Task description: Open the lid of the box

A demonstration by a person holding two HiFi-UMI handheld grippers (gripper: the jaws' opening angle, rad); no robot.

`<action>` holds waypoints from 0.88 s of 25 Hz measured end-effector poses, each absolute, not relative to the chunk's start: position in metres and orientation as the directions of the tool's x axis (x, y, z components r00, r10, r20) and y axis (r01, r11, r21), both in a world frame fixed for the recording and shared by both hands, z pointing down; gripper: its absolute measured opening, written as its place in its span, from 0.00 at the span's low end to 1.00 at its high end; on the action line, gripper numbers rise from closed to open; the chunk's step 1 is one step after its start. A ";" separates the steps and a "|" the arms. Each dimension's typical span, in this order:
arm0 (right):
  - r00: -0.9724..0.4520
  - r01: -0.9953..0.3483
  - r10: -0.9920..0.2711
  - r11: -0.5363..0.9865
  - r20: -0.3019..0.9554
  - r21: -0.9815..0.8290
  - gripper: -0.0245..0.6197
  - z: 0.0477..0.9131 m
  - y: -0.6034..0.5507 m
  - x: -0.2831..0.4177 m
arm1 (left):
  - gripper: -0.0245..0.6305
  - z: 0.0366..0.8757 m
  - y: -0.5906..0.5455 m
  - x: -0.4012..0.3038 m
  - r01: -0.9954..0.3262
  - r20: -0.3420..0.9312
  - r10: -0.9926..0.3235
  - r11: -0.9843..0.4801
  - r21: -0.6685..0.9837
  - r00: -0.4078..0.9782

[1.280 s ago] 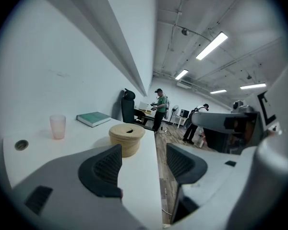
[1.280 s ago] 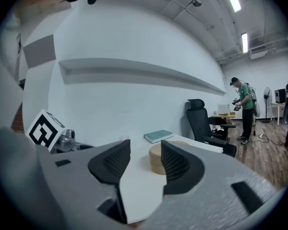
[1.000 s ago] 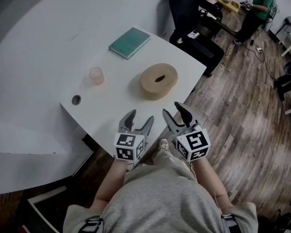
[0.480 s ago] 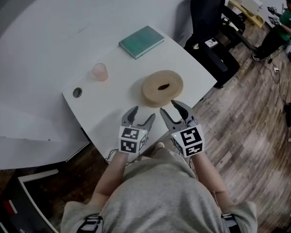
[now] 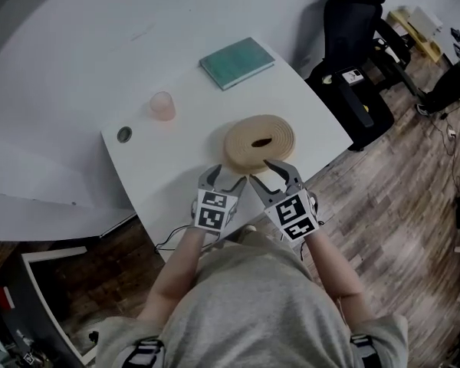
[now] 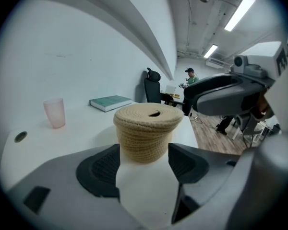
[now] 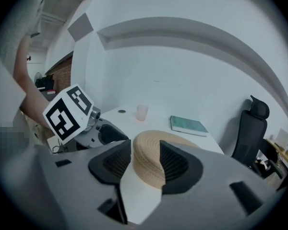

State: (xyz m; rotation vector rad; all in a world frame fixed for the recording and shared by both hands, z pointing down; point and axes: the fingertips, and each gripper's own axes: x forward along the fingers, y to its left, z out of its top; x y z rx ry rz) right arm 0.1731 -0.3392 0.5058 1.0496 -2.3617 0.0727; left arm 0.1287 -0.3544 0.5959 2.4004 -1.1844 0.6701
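Now, left tool point(image 5: 221, 176): jaws apart, facing box point(image 5: 241, 162).
Right tool point(image 5: 270, 176): jaws apart at box's near edge.
Lid point(image 5: 272, 129): on, frame centre.

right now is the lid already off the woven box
No, in the left gripper view the lid sits closed on top of the woven box.
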 end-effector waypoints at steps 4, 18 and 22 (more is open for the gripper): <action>-0.562 -0.629 -0.614 0.752 0.554 0.195 0.33 0.522 -0.344 0.172 | 0.48 0.613 -0.361 0.133 -0.827 0.595 -0.624 -0.547 0.130 0.506; -0.529 -0.370 -0.506 0.860 0.681 0.352 0.28 0.561 -0.357 0.171 | 0.48 0.644 -0.380 0.131 -0.873 0.648 -0.634 -0.476 0.104 0.422; -0.500 -0.275 -0.501 0.865 0.706 0.420 0.24 0.567 -0.358 0.172 | 0.48 0.646 -0.382 0.133 -0.874 0.650 -0.631 -0.474 0.109 0.424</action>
